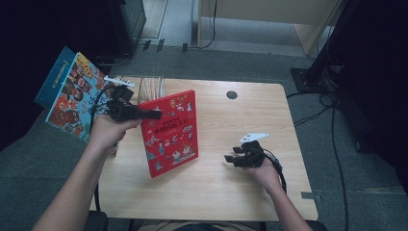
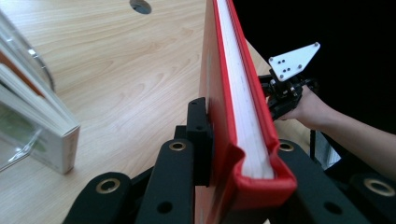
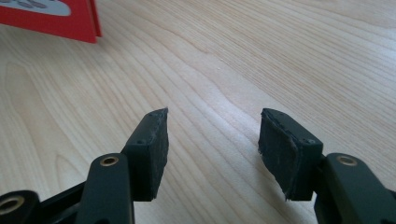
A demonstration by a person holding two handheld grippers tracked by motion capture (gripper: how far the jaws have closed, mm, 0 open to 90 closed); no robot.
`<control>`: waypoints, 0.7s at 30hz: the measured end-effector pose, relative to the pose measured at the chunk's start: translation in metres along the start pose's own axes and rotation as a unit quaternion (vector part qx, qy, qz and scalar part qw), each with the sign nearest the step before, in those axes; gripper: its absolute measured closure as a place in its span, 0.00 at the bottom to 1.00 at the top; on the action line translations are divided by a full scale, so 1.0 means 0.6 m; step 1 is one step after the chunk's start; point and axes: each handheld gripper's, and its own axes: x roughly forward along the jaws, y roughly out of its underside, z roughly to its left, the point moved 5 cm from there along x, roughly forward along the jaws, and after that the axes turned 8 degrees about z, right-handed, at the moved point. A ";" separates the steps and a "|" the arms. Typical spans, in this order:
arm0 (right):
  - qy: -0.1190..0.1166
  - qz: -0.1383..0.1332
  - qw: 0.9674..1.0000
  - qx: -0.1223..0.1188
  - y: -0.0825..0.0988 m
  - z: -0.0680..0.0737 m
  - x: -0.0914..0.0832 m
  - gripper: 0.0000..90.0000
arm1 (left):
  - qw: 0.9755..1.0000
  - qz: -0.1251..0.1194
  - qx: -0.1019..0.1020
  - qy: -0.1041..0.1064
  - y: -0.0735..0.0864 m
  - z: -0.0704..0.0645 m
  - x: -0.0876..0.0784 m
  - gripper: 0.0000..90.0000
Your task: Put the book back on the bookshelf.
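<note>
High view first: my left gripper (image 1: 153,114) is clamped on the top edge of a red picture book (image 1: 171,132), which stands tilted with its bottom edge down on the bench (image 1: 231,187), cover facing me. I judge the grip was taken at the top so the book can be lifted upright and carried to the clear acrylic book stand (image 1: 151,86) just beyond that gripper, where a place seems meant for it. Left gripper view confirms the hold: the red book (image 2: 243,116) sits between the jaws with the pads pressing both covers, white page edges showing between them, so the clamp is on the whole block and not on one cover. Off to that gripper's left stands a white-edged book (image 2: 51,135) against the clear stand (image 2: 18,154), which I read as the slot already in use. Farther left of the left gripper in the high view, a blue illustrated book (image 1: 72,94) leans off the bench edge. My right gripper (image 1: 235,159) hovers low over bare wood to the right of the red book, jaws apart and holding nothing; right gripper view shows the gap between the pads (image 3: 154,154) with only wood grain behind and a corner of the red cover (image 3: 51,18) ahead. I judge it waits there to steady the book.
</note>
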 end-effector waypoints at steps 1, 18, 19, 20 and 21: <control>-0.002 -0.004 1.000 0.005 0.000 -0.001 0.002 0.48 | 1.000 0.000 0.000 0.000 0.000 0.000 0.000 0.88; 0.066 -0.035 0.995 -0.066 0.000 -0.019 0.028 0.43 | 0.998 -0.029 -0.044 -0.031 0.046 0.028 -0.064 0.88; 0.066 -0.035 0.995 -0.066 0.000 -0.019 0.028 0.43 | 0.998 -0.033 -0.047 -0.034 0.049 0.030 -0.069 0.88; 0.064 -0.046 0.994 -0.070 0.001 -0.019 0.031 0.39 | 0.997 -0.040 -0.054 -0.038 0.055 0.034 -0.079 0.88; 0.064 -0.048 0.994 -0.070 0.001 -0.020 0.032 0.38 | 0.997 -0.040 -0.054 -0.038 0.055 0.034 -0.079 0.88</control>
